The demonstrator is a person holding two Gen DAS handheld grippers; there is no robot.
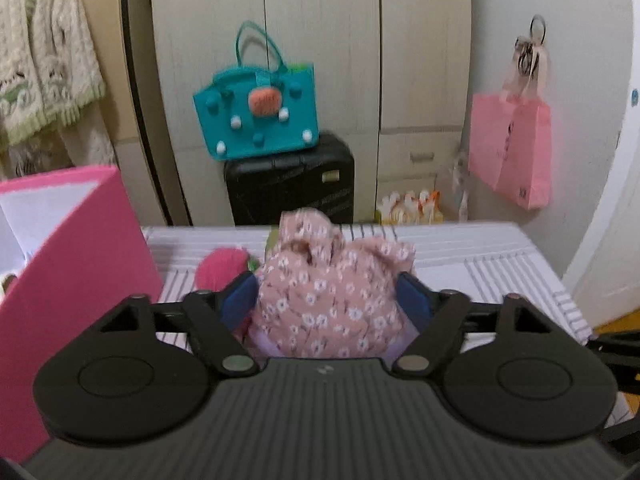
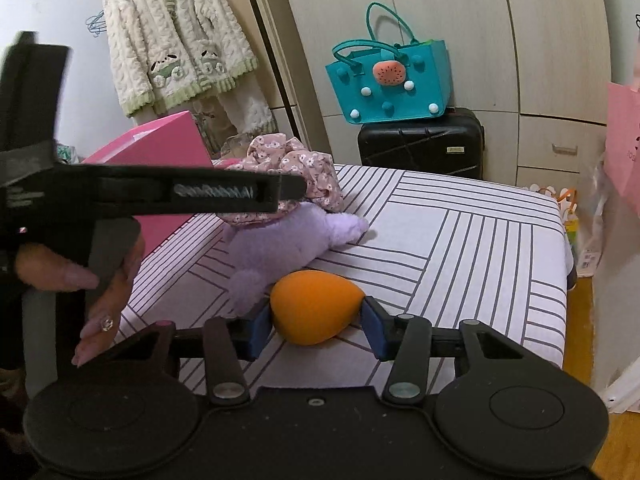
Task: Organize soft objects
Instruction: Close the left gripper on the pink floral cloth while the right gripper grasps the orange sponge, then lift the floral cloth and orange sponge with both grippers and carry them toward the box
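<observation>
Two grasps on soft items over a striped tabletop (image 2: 460, 240). The left hand-held gripper (image 1: 326, 300) has its blue pads against both flanks of a bunched floral fabric piece (image 1: 328, 280), which sits on top of a purple plush toy (image 2: 280, 248); the pads appear to pinch the fabric, though blur hides how firmly. The right hand-held gripper (image 2: 318, 322) has its pads touching the two sides of an orange egg-shaped sponge (image 2: 314, 306) lying on the tabletop just beside the plush toy. An open pink box (image 1: 76, 256) stands at the left, near the fabric, and is the likely destination. A pink ball (image 1: 222, 268) lies behind the left pad.

Risks, as judged from this arrangement:
- The fabric is loosely gathered; a shallow pinch may catch only an outer fold, so the piece unravels or trails on lifting.
- The left pads reach low toward the plush, which could be snagged and dragged along.
- The sponge is rounded and tapering; squeezed off-centre, it may squirt out and roll toward the tabletop edge.
- The two tools work close together, and the left tool crosses the right wrist view; collision is possible.
</observation>
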